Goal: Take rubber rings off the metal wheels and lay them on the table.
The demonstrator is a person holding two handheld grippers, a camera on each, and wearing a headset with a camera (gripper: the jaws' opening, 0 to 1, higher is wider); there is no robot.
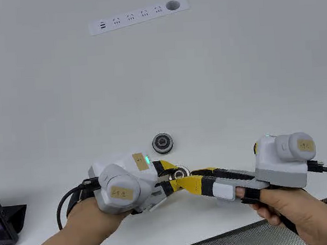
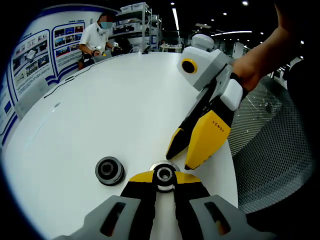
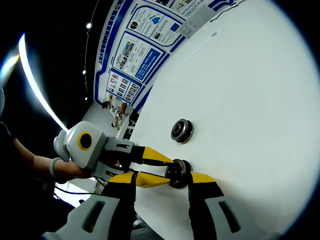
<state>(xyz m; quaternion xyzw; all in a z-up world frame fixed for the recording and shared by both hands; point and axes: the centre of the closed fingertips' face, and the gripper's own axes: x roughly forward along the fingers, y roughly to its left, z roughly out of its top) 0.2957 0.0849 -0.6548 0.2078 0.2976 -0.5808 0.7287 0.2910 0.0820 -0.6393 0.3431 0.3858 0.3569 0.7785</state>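
Low in the head view, both grippers meet on one metal wheel (image 2: 164,175) held above the table (image 1: 234,84).

The left gripper (image 1: 175,175) pinches the wheel between its yellow tips, centre bottom in its own view. The right gripper (image 2: 179,162) comes in from the right, and in its own view its jaws press on either side of the same wheel. A second wheel (image 1: 163,143), its dark rubber ring on, lies flat on the table just above them. A power strip (image 1: 138,15) lies at the top.

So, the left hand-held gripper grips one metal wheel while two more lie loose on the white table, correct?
Not quite: only one loose round metal wheel lies on the white table, per the head view; the left hand-held gripper does grip another wheel.
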